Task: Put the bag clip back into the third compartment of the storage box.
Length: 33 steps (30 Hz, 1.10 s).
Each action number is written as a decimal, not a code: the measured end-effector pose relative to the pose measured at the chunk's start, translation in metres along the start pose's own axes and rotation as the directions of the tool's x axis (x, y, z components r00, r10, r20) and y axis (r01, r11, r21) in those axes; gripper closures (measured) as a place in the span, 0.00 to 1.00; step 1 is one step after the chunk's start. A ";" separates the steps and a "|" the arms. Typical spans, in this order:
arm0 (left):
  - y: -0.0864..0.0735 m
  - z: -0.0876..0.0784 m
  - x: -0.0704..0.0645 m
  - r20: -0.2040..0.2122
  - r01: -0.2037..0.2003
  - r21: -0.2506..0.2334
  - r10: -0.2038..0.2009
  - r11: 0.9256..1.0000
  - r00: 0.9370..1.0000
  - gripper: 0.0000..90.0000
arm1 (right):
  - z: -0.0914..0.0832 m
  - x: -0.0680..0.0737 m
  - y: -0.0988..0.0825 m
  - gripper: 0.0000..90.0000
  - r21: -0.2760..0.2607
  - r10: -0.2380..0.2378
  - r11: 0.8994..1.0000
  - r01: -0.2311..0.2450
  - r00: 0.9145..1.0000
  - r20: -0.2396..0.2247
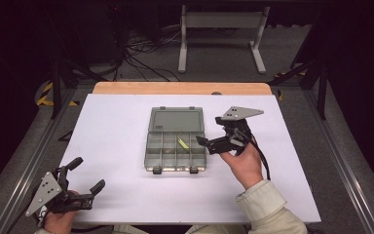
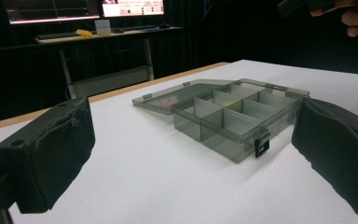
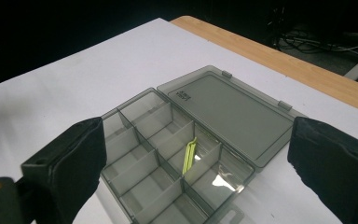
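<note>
Right gripper [image 1: 213, 142]: jaws apart, empty, raised just beside the box's right side.
Left gripper [image 1: 85, 176]: jaws apart, empty, near the surface's front-left corner.
Smoky translucent plastic compartment box [image 1: 176, 145]: mid-surface [image 1: 117, 126], hinged lid [image 1: 177, 119] laid open.
Yellow-green strip [image 1: 182, 143]: in an upper-right compartment.
Handling: likely light, rigid, slippery; grip a wall or lid edge.
Room: ample on all sides.

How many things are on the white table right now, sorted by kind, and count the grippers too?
Grippers: 2, the left gripper and the right gripper, both open and held above the table
Compartment boxes: 1, a grey box with its lid lying open
Yellow-green strips: 1, a strip inside the box
Total: 4
</note>
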<state>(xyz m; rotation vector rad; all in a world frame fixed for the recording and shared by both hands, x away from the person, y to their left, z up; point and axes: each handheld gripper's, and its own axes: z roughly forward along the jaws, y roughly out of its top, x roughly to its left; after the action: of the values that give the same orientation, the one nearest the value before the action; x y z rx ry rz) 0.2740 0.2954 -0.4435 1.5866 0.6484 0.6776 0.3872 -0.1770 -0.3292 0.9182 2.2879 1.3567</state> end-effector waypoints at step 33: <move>0.000 -0.002 -0.003 -0.006 -0.005 0.003 0.005 1.000 1.000 0.00 | -0.092 -0.014 -0.071 0.02 -0.160 -0.033 0.986 0.041 0.998 0.052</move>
<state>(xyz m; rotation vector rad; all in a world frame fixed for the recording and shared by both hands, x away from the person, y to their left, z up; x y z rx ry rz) 0.2712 0.2945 -0.4434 1.5898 0.6502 0.6862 0.3202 -0.2710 -0.3461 0.8435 2.1126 1.4619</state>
